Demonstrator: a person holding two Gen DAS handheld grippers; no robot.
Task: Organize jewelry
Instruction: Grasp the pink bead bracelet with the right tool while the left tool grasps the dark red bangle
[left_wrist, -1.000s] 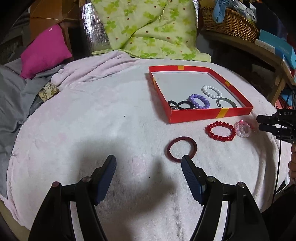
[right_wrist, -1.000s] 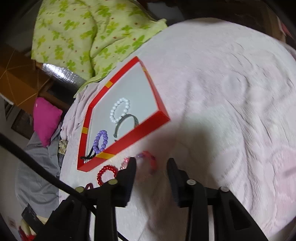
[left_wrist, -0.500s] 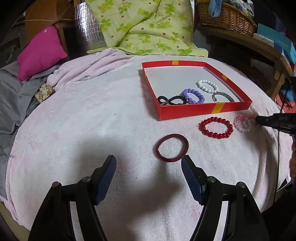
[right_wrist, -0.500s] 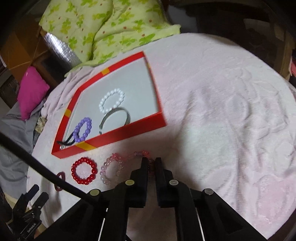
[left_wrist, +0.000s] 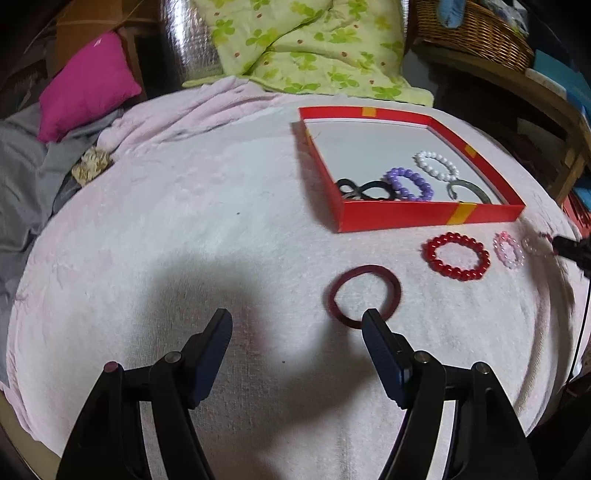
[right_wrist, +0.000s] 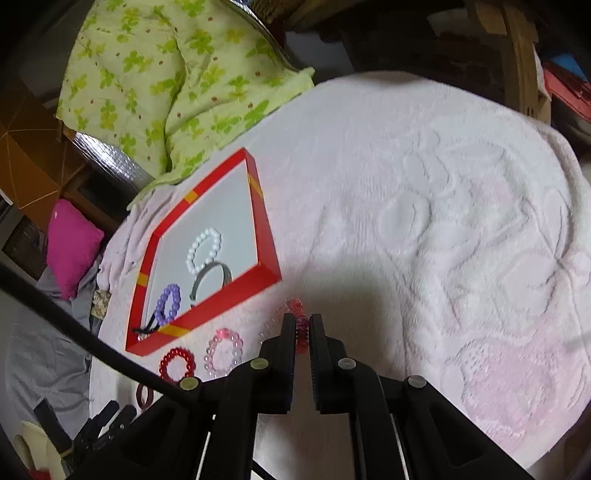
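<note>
Left gripper (left_wrist: 295, 328): jaws wide, nothing between them, parked above the towel (left_wrist: 184, 221) just as it was a second ago; its right fingertip overlaps the near edge of the dark red bangle (left_wrist: 364, 291) in view, contact not confirmable.

Red tray (left_wrist: 424, 216): already holds a black piece, the purple bead bracelet (left_wrist: 408, 183), the white bead bracelet (left_wrist: 437, 166) and a grey cuff; unchanged.

In front of the tray, on the towel: red bead bracelet (left_wrist: 458, 256), then pink bead bracelet (left_wrist: 509, 250), both loose.

Right gripper (right_wrist: 303, 326): this is the change; a second ago its jaws stood apart over the pink-red coil band (right_wrist: 299, 325), now they are pinched nearly together with the coil caught between the fingers (right_wrist: 288, 332); part of the band pokes out past the tips; whether it has left the towel I cannot tell.

Meaning: grasp looks made, so the next step is likely a carry to the tray; three pieces remain outside after that; coil is springy and thinly held, could slip on the way.
</note>
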